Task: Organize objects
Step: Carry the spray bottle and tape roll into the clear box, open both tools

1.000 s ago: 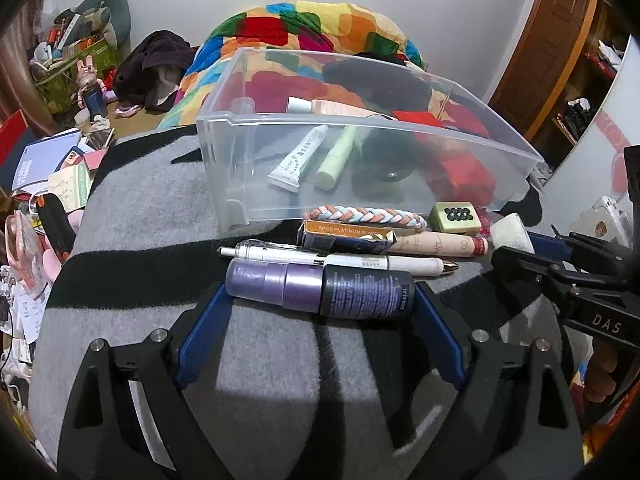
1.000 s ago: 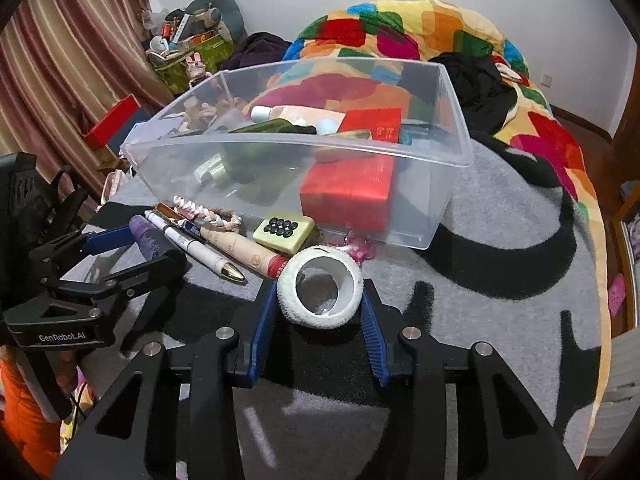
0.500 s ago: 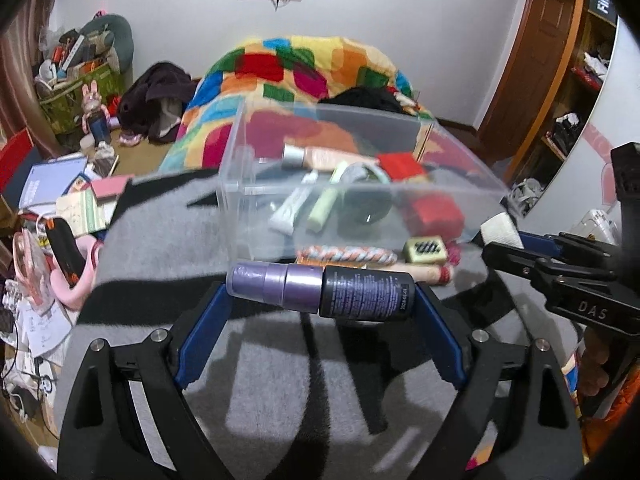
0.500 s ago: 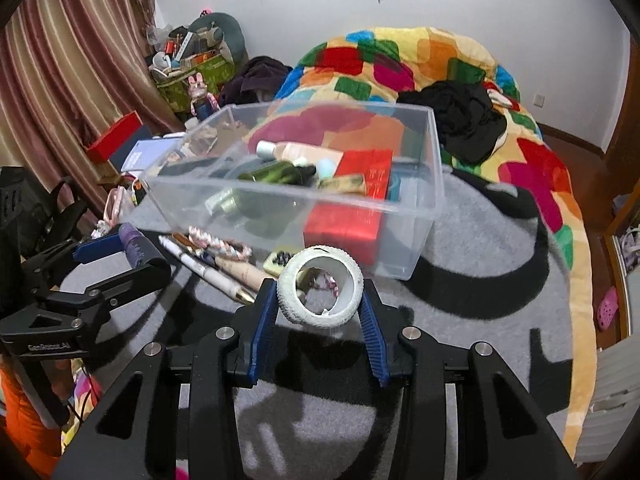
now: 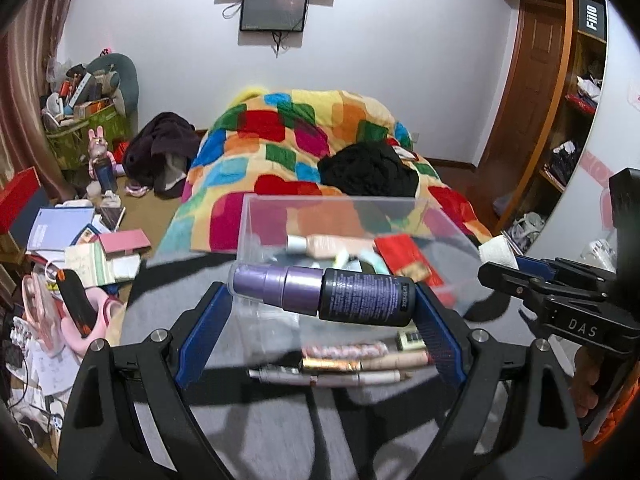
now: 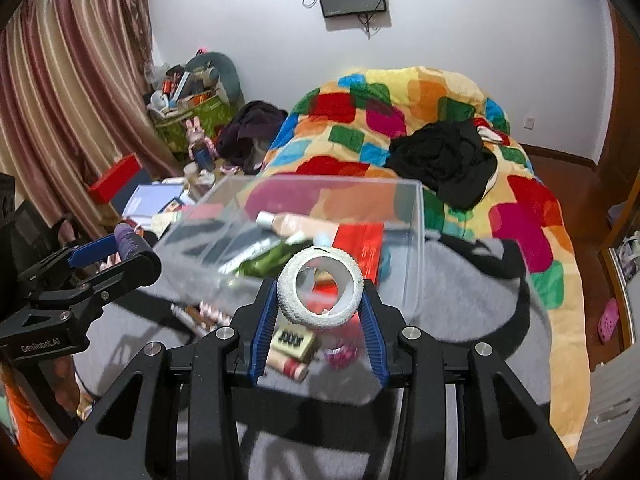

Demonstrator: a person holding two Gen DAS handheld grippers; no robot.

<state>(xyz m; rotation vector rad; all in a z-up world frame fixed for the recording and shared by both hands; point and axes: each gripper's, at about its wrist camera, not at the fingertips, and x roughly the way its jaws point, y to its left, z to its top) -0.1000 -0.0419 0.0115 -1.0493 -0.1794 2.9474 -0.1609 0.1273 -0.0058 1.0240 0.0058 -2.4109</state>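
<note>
right tongs (image 6: 320, 300) clamping white tape roll (image 6: 320, 288), clear bin (image 6: 404, 248) behind

Both wrist views look closely forward over the clear bin (image 5: 344, 216) toward the bed (image 6: 420, 120).

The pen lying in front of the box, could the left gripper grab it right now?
Probably not: the left gripper is shut on the purple spray bottle, so no room for the pen.

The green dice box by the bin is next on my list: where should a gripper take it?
Grip the green box across its two short sides, coming from above. It lies flat on the grey blanket, low and blocky, with the tan tube close beside it, so approach from the bin's side, probably.
</note>
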